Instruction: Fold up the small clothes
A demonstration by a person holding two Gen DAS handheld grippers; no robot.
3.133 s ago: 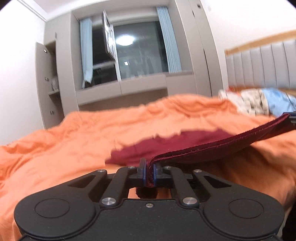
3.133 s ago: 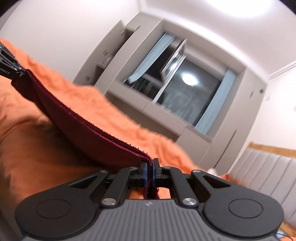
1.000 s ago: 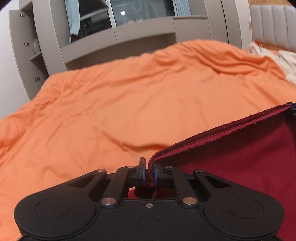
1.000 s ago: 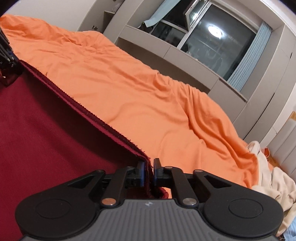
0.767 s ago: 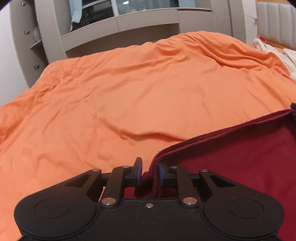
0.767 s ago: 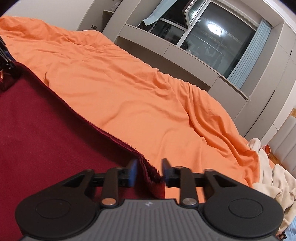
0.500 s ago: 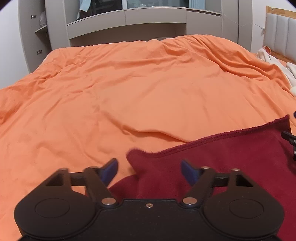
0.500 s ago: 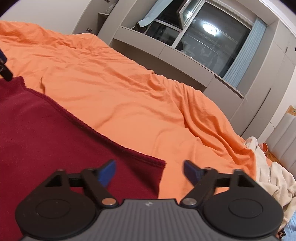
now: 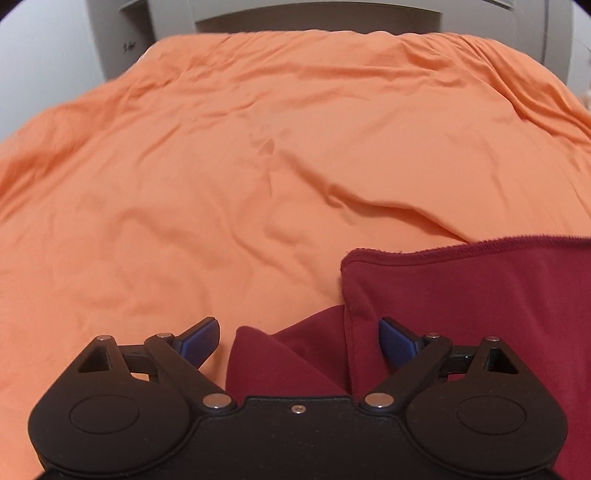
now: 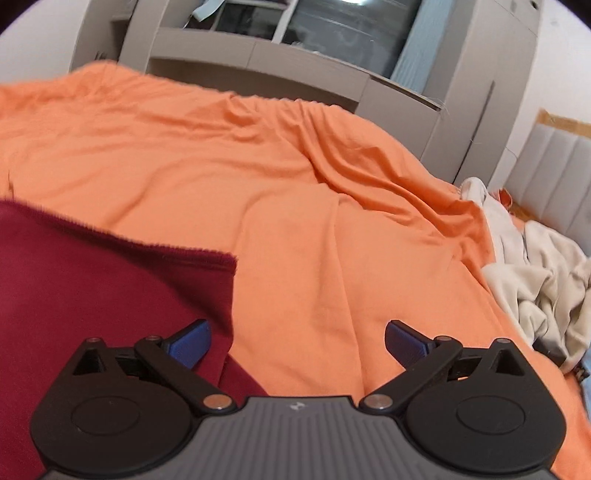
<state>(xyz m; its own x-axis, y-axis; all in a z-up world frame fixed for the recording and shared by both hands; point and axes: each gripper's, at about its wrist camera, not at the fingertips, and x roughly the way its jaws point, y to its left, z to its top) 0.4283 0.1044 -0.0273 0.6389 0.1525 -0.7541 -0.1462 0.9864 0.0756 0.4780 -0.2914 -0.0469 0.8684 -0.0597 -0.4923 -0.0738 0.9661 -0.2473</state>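
Crimson garment (image 9: 480, 295) flat on orange bedspread (image 9: 221, 166), left gripper (image 9: 299, 341) and right gripper (image 10: 297, 343) just sprung wide, nothing pinched — best smoothed square, corners matched, before regripping for next fold.

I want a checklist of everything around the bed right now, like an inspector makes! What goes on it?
Surface: orange bedspread, wrinkled, covering the bed.
Job's things: dark red garment lying on the bedspread, top hem folded over; a loose flap pokes out beside the left corner.
Clutter: heap of cream clothes at the bed's far right edge.
Grippers: left gripper open, the red corner between its blue pads but not pinched; right gripper open over bare bedspread, the garment's edge by its left pad. Both have just been opening.
Cables: nothing seen.
Surroundings: grey cabinets, dark window, pale blue curtain, padded headboard.
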